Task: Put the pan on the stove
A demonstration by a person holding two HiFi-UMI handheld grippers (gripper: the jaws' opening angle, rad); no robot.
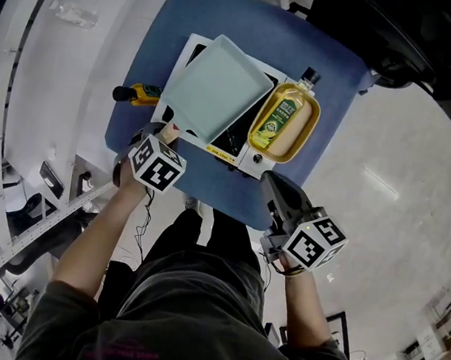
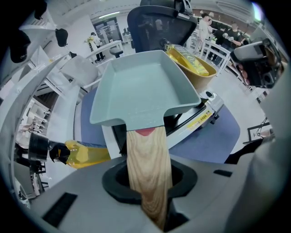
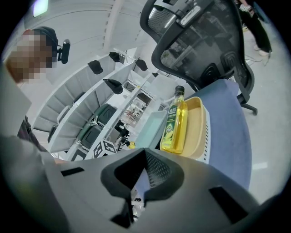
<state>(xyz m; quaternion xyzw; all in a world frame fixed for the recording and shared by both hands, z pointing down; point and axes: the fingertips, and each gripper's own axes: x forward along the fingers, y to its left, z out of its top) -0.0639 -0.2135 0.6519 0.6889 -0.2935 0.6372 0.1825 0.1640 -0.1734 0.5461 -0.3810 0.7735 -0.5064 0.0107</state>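
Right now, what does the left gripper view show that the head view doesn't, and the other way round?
Only the left gripper view: a close look at the left tool shut on the pan's wooden handle.
Only the head view: the right tool near the front edge of the table.
Both: the pan over the stove, an oil bottle lying in the tray beside it, and a second bottle lying at the table's left edge.

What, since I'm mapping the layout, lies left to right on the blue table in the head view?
small yellow bottle → pale green pan → oil bottle in the yellow tray
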